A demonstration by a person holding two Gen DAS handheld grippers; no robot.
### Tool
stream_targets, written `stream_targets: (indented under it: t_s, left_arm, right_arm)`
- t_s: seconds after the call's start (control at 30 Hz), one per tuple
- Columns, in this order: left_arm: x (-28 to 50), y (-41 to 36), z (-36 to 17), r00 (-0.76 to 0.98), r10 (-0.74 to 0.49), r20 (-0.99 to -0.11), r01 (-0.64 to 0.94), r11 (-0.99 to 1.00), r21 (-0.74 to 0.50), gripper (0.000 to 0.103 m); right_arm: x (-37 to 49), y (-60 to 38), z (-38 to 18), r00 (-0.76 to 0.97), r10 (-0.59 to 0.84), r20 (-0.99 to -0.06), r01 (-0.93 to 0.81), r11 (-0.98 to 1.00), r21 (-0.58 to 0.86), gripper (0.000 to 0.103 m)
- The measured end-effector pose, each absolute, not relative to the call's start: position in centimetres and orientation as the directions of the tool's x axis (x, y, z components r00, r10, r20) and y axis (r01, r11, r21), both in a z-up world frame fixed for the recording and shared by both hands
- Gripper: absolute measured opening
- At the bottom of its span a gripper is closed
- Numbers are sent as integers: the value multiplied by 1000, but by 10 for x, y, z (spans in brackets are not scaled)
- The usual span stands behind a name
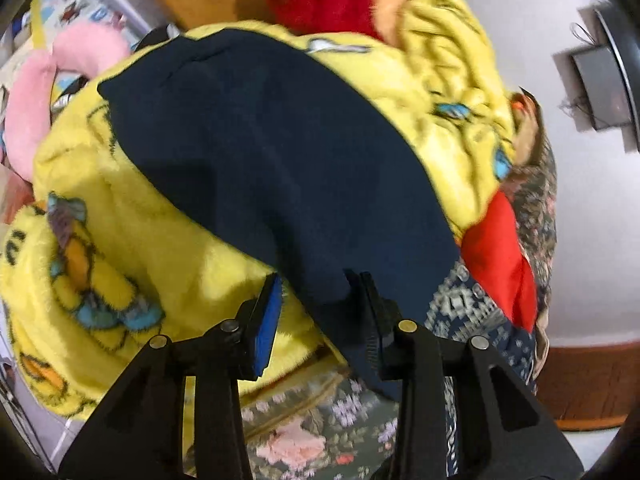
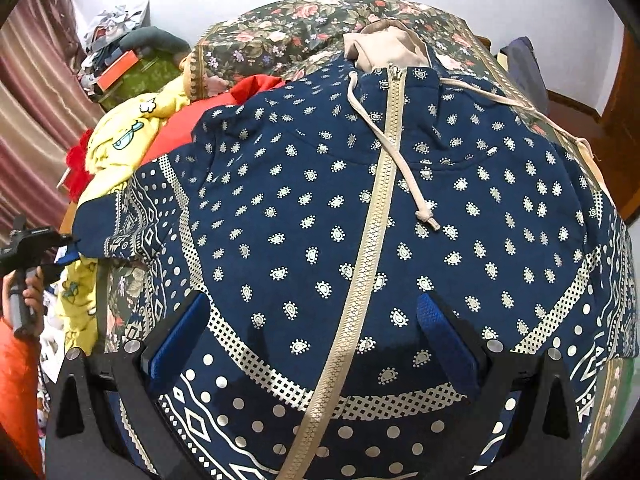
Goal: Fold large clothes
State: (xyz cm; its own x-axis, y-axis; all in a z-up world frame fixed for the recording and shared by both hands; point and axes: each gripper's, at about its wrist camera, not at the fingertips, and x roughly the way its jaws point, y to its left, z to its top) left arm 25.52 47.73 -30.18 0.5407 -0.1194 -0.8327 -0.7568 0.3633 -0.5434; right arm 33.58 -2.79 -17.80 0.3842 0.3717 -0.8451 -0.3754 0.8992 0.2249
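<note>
Hoodie (image 2: 320,220), navy paisley zip-up, lies front-up on bed w/ floral cover (image 2: 280,32). Long axis runs along zip (image 2: 372,240): hem nearest right gripper (image 2: 312,344), hood (image 2: 384,48) at far end.

Right gripper's fingers (image 2: 448,340) are spread wide, straddling zip just over hem and grasping nothing; body panel sits dead ahead.

Sleeve (image 2: 132,216) sticks out to picture-left, at right angles to zip, so left gripper (image 1: 316,308) is the nearer one for it. Left fingers are narrowed on a fold of dark navy cloth (image 1: 260,140); it looks pinched at the tips, prob. that sleeve's plain side, can't confirm.

Judgement: next move = carry the sleeve in across the chest toward zip.

Room: chest is flat and free apart from a loose drawstring (image 2: 404,168). Picture-left is crowded by yellow fleece blanket (image 1: 120,220) + red cloth (image 1: 500,248), snag risk. Bed edge is close on picture-right.
</note>
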Motion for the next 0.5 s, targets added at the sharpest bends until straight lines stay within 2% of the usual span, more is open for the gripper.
stream_targets:
  t_s: [0.13, 0.2, 0.23, 0.27, 0.37, 0.5]
  left_arm:
    - [257, 484, -306, 545, -90, -834, -767, 348, -539, 34]
    - [261, 479, -295, 514, -31, -857, -776, 409, -480, 24]
    - [263, 476, -288, 497, 5, -868, -779, 445, -443, 13]
    - [267, 470, -278, 474, 59, -878, -778, 494, -387, 8]
    - [274, 453, -245, 457, 195, -868, -757, 598, -265, 5]
    - [283, 424, -197, 496, 287, -819, -715, 671, -198, 4]
  right_arm:
    - [338, -29, -181, 384, 354, -853, -369, 906, 210, 102]
    - [338, -30, -183, 378, 345, -859, -364, 909, 205, 102]
    - [339, -30, -184, 375, 342, -862, -362, 909, 204, 102]
    - [339, -31, -185, 373, 340, -863, -362, 910, 203, 102]
    - [336, -33, -184, 378, 334, -863, -363, 911, 194, 102]
    - [332, -34, -178, 386, 337, -859, -382, 906, 184, 102]
